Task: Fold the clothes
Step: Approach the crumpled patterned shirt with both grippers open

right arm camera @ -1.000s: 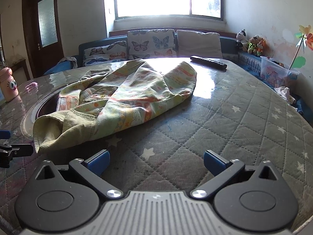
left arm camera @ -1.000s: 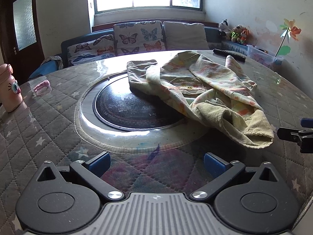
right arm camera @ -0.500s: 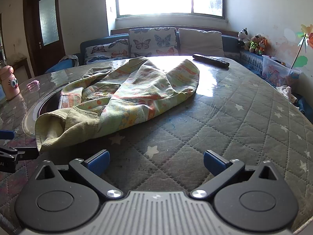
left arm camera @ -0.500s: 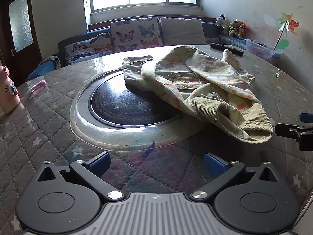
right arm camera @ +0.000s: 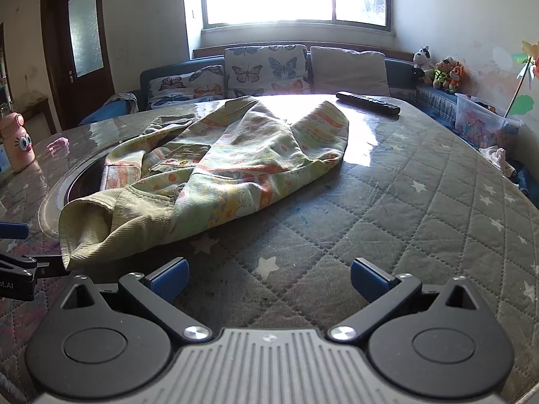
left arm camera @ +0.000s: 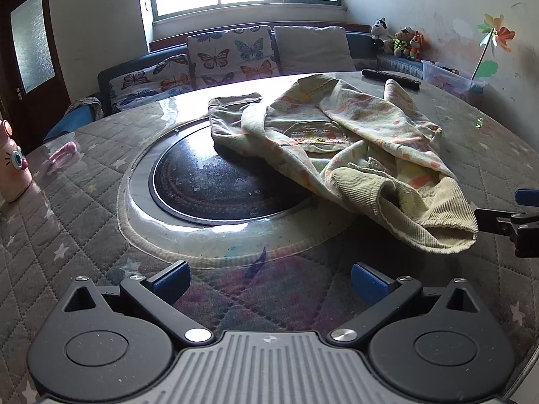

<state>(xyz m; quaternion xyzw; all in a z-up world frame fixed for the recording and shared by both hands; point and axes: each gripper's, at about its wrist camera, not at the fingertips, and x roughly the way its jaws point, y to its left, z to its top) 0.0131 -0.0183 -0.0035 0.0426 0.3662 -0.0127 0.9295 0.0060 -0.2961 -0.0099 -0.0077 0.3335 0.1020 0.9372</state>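
A crumpled pale green garment with an orange and yellow print lies on the round table, partly over the dark glass turntable. Its corduroy cuff points toward me. It also shows in the right wrist view. My left gripper is open and empty, low over the table in front of the turntable. My right gripper is open and empty, just right of the cuff. Neither touches the garment. One finger of the right gripper shows at the left wrist view's right edge.
A black remote control lies at the far side of the quilted table cover. A pink bottle and a small pink item sit at the left. A sofa with butterfly cushions stands behind the table.
Both grippers have drifted slightly, so the garment sits a little nearer and lower in both views. The garment itself has not moved. Both grippers stay open.
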